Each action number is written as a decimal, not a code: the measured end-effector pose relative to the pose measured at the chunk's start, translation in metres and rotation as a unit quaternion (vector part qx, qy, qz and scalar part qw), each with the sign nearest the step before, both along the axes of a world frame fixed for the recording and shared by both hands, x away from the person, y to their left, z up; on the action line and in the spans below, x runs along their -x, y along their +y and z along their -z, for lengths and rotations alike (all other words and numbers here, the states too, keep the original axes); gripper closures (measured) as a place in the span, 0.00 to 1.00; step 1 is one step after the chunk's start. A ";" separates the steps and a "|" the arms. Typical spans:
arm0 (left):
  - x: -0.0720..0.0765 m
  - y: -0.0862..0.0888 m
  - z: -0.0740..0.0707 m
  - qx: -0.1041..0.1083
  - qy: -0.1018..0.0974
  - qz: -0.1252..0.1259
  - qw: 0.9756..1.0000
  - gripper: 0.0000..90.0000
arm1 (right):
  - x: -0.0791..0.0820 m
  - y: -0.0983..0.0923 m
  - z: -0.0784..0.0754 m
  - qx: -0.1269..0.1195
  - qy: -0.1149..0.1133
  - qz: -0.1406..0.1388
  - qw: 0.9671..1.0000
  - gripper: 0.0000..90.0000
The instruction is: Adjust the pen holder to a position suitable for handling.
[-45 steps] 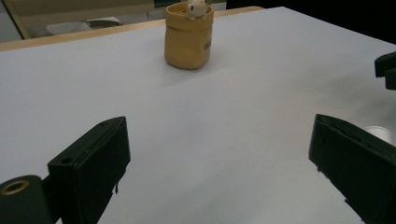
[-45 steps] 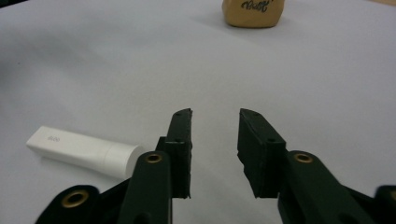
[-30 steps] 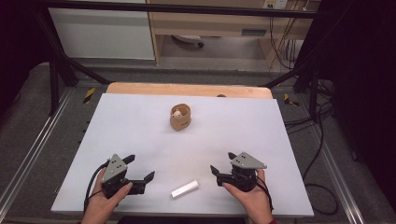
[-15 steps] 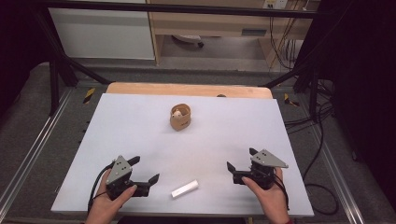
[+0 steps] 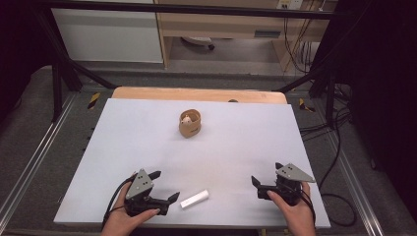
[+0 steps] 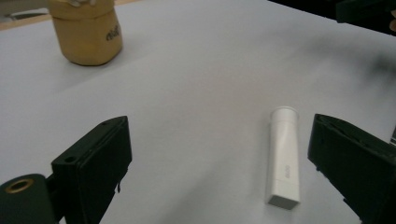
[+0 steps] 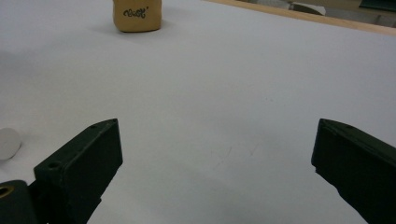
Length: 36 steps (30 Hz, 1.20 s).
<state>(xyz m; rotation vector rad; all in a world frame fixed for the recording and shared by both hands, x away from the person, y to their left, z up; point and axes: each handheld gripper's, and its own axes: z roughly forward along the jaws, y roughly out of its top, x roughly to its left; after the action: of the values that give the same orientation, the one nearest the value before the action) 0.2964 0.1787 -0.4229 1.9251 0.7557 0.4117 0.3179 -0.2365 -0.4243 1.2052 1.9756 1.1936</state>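
Lying near the table's (image 5: 147,132) front edge, the tube (image 5: 194,199) is framed by the left gripper (image 5: 164,187), wide open and empty; closing on it seems next. The right gripper (image 5: 256,187), jaws just opened wide, is empty.

The tan cup (image 7: 138,15) bears dark handwritten-style lettering on its side, too small to read; the white tube (image 6: 284,157) carries faint, illegible print.

Overhead looks down; jaw cameras skim table (image 5: 236,147).
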 end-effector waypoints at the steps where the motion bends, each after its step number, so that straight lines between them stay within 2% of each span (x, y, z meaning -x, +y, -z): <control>1: 0.001 -0.005 0.002 -0.010 0.003 0.010 1.000 0.07 | -0.001 0.001 0.001 0.003 0.001 -0.001 1.000 0.03; 6: 0.001 -0.010 0.006 -0.019 0.011 0.023 0.999 0.08 | -0.002 0.003 0.002 0.008 0.005 -0.003 1.000 0.03; 9: 0.000 -0.012 0.008 -0.016 0.021 0.028 0.999 0.08 | -0.003 0.003 0.003 0.009 0.007 -0.002 1.000 0.03; 12: 0.000 -0.015 0.010 -0.025 0.025 0.030 0.999 0.09 | -0.004 0.003 0.003 0.010 0.010 -0.002 1.000 0.03; 17: 0.000 -0.023 0.016 -0.038 0.039 0.040 0.998 0.20 | -0.005 0.003 0.004 0.010 0.012 -0.001 1.000 0.03; 19: 0.001 -0.026 0.019 -0.041 0.044 0.044 0.997 0.28 | -0.005 0.003 0.004 0.011 0.013 -0.002 1.000 0.03; 21: 0.001 -0.029 0.022 -0.051 0.053 0.054 0.996 0.33 | -0.006 0.004 0.005 0.012 0.015 -0.003 1.000 0.03; 25: 0.002 -0.033 0.025 -0.058 0.059 0.063 0.995 0.42 | -0.006 0.005 0.005 0.015 0.016 -0.005 1.000 0.03; 32: 0.007 -0.042 0.030 -0.085 0.059 0.094 0.990 0.57 | -0.006 0.006 0.006 0.019 0.017 -0.008 1.000 0.03; 36: 0.008 -0.042 0.032 -0.091 0.061 0.096 0.989 0.65 | -0.006 0.007 0.006 0.021 0.019 -0.010 1.000 0.03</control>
<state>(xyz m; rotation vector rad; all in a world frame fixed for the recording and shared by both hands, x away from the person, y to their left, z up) 0.2888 0.1371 -0.4547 2.1879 0.6200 0.2528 0.3241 -0.2297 -0.4306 1.1965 2.0353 1.1414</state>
